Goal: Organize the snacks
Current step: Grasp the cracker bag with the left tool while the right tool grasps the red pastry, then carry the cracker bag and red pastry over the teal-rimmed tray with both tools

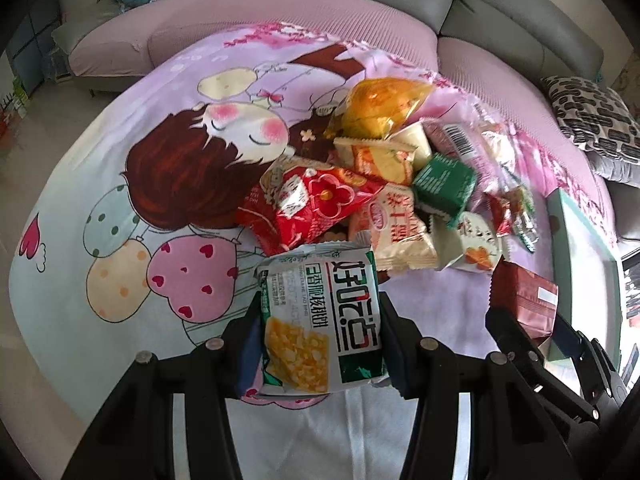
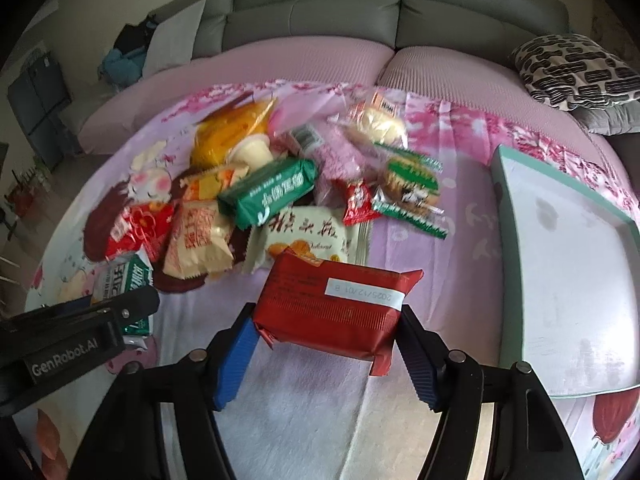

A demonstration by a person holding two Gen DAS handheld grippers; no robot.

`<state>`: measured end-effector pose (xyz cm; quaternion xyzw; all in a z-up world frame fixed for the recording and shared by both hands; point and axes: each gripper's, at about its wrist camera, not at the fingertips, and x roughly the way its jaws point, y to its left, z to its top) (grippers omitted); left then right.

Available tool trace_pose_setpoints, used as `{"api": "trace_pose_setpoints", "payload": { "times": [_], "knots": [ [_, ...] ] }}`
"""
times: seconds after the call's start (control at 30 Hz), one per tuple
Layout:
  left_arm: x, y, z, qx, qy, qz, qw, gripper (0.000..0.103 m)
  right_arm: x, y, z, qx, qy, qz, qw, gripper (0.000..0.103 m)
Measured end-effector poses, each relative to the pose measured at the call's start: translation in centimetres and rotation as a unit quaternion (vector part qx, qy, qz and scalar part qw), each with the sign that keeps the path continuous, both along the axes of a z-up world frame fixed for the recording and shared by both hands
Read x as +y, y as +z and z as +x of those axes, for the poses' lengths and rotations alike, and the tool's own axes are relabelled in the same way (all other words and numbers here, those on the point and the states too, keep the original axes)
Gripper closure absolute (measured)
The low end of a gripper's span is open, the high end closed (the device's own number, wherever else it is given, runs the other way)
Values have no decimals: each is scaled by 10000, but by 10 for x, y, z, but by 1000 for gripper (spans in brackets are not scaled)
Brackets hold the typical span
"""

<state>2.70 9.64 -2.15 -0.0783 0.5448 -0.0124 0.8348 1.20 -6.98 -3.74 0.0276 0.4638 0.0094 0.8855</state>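
Note:
My left gripper (image 1: 320,320) is shut on a white and green snack packet (image 1: 320,320), held just above the cartoon-printed cloth (image 1: 120,160). My right gripper (image 2: 326,316) is shut on a dark red snack packet (image 2: 328,304); it also shows in the left wrist view (image 1: 528,300). A pile of several snack packets (image 1: 380,168) lies on the cloth just beyond both grippers, among them a green bar (image 2: 268,192), a red packet (image 1: 316,208) and an orange bag (image 2: 228,132). The left gripper and its packet (image 2: 120,280) show at the left of the right wrist view.
A shallow teal-rimmed tray (image 2: 560,248) lies on the cloth to the right of the pile. A grey sofa (image 2: 320,8) with a pink seat cover runs behind. A black-and-white patterned cushion (image 2: 576,72) sits at the far right.

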Motion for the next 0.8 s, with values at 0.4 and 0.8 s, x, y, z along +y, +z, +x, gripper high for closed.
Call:
{"api": "trace_pose_setpoints", "payload": {
  "times": [0.4, 0.8],
  "knots": [
    [-11, 21, -4, -352, -206, 7, 9992, 50, -14, 21, -9, -296, -208, 70, 9993, 32],
    [-31, 42, -13, -660, -473, 99, 9966, 50, -32, 31, -14, -427, -475, 47, 9979, 32]
  ]
}}
